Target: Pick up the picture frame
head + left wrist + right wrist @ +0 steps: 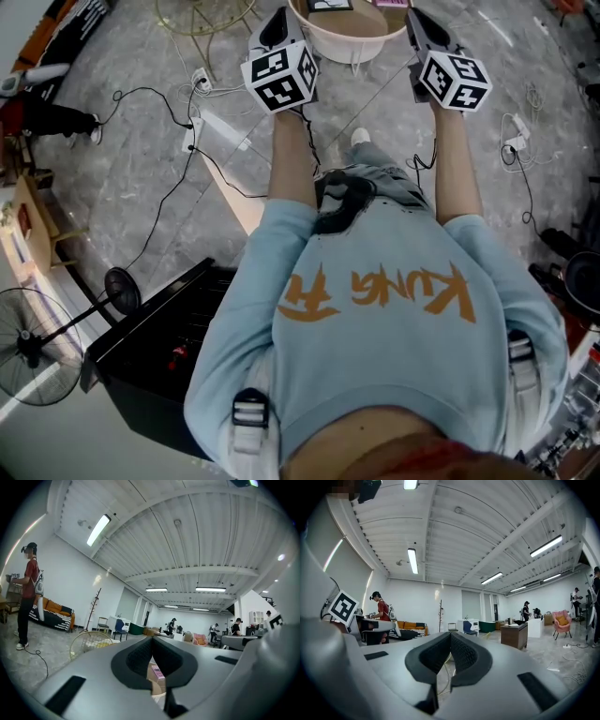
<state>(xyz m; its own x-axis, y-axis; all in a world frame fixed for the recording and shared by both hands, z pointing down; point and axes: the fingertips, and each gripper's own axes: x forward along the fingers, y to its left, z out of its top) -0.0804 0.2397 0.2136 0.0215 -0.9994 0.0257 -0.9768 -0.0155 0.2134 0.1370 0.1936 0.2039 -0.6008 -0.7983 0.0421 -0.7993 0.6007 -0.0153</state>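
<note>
Head view: we note left gripper [279,21] and right gripper [419,23] held level, with the picture frame [330,5] on the round white table [347,42] just beyond the fingertips.
Left gripper view: fingers [139,656] pressed together, nothing between.
Right gripper view: fingers [461,656] likewise closed, empty.

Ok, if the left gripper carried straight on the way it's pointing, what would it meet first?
Probably nothing close: the left gripper, jaws shut, points level, and the pale round table with its pink-labelled item sits below that line. Beyond is open room, though depth is hard to judge.
</note>
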